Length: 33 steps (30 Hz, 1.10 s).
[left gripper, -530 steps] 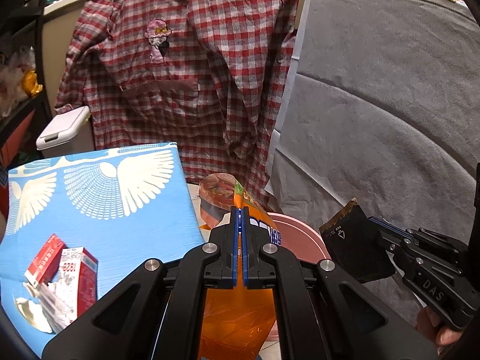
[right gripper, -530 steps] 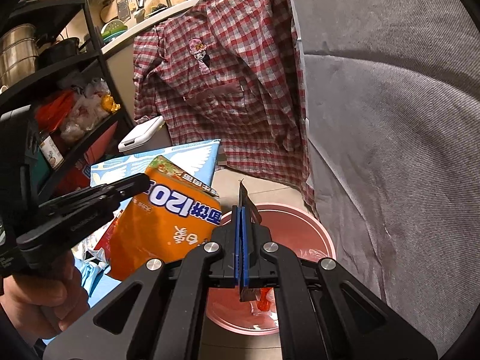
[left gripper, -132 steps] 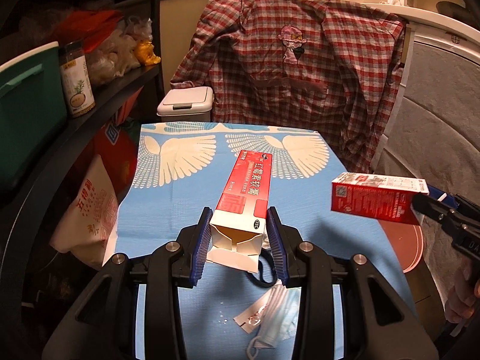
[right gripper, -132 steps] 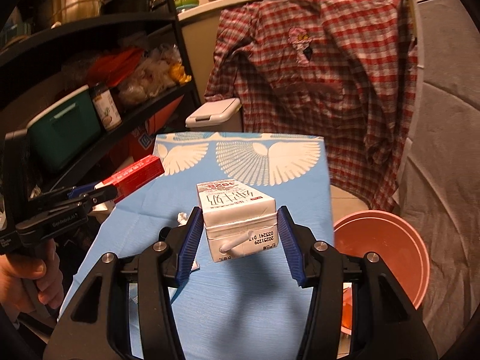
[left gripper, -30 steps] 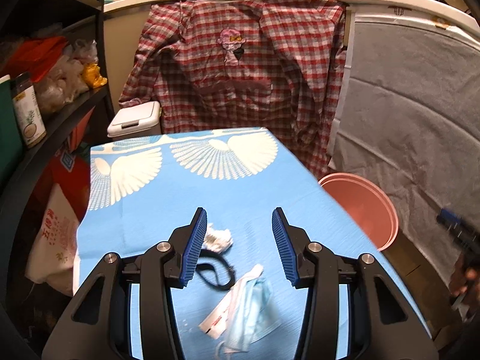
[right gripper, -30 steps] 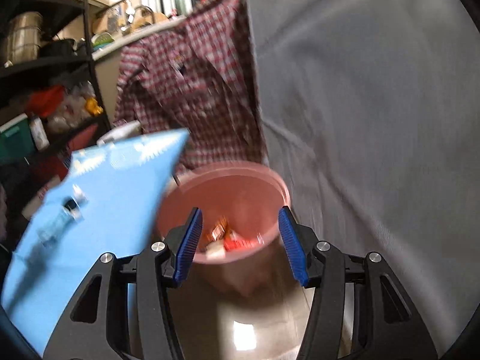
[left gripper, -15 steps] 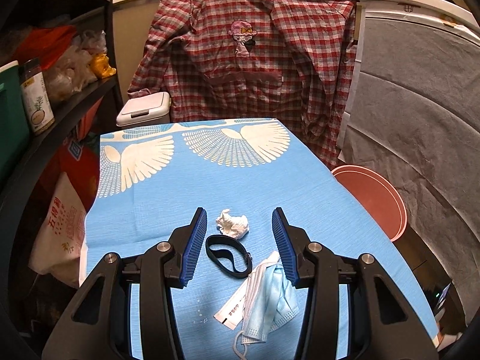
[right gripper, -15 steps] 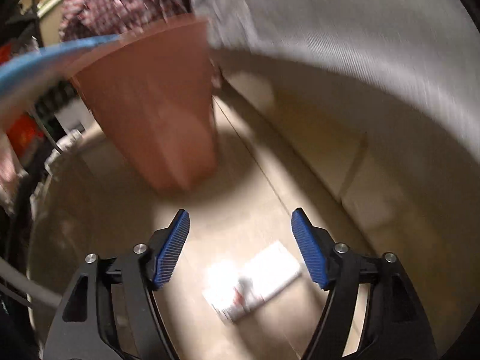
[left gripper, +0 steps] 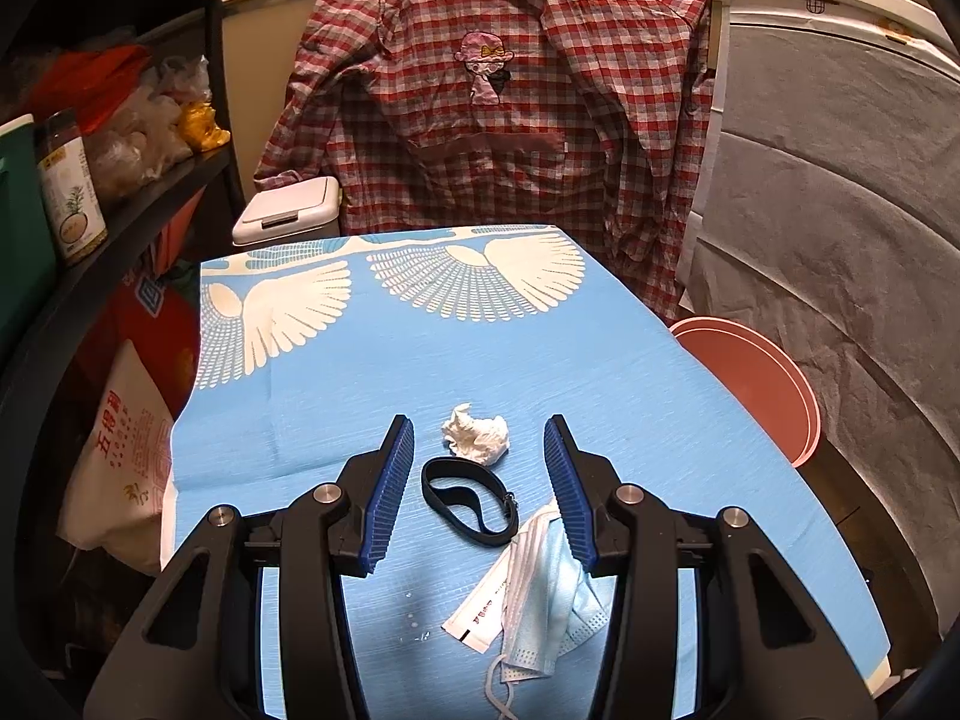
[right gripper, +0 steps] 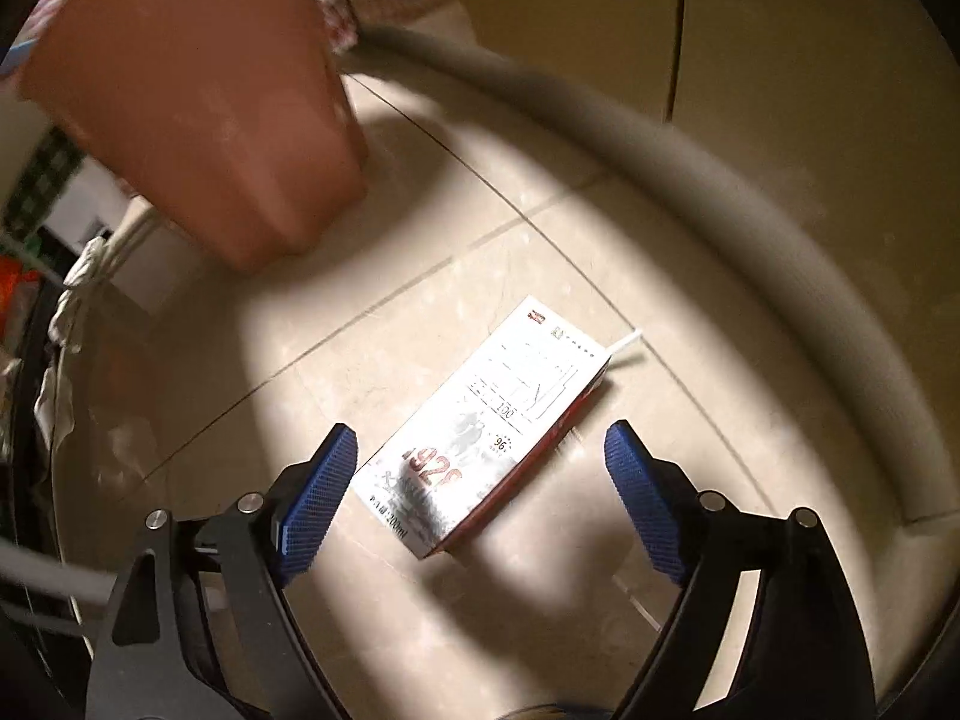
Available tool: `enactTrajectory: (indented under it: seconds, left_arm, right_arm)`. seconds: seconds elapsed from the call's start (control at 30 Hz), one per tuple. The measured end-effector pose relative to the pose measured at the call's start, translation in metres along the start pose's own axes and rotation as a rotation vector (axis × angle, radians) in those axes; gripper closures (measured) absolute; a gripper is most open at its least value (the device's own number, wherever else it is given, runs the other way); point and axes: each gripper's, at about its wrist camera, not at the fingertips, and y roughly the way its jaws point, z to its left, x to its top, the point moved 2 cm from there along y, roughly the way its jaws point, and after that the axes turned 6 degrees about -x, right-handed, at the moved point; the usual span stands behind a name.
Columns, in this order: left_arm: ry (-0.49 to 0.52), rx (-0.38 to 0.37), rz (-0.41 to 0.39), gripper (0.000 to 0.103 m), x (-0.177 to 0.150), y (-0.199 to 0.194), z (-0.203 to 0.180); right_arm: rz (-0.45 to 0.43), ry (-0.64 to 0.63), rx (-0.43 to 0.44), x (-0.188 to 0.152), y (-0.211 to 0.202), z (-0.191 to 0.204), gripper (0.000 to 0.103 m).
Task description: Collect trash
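My left gripper is open and empty above the blue table cloth. Between and just beyond its jaws lie a crumpled white tissue and a black band. A blue face mask and a white wrapper lie nearer me. My right gripper is open and low over the tiled floor, with a white and red milk carton lying flat between its jaws, untouched. The pink bin stands up left of the carton and also shows in the left wrist view.
A plaid shirt hangs behind the table. A white lidded bin stands at the table's far left. Dark shelves with jars and bags line the left. A grey cover drapes on the right and reaches the floor.
My right gripper has dropped closer to the carton on the floor, which now lies between its jaws. My left gripper has edged forward over the tissue and band.
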Motion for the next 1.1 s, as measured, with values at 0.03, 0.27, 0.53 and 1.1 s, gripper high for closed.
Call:
enactTrajectory:
  seconds: [0.03,0.27,0.53,1.1]
  left_arm:
    - [0.001,0.001,0.001,0.058,0.0,0.0,0.0]
    - [0.005,0.004,0.012,0.058,-0.001,0.006,0.001]
    - [0.028,0.002,0.005,0.058,-0.001,0.004,0.001]
    - [0.038,-0.026,-0.039,0.058,0.012,-0.003,-0.005]
  right_arm:
    - [0.022,0.012,-0.012,0.002,0.006,0.002,0.019]
    - [0.104,0.051,-0.07,0.013,0.035,0.012,0.02]
    - [0.085,-0.074,-0.094,0.016,0.03,0.031,0.05]
    - [-0.439,-0.334,0.106,0.076,-0.196,0.062,0.05]
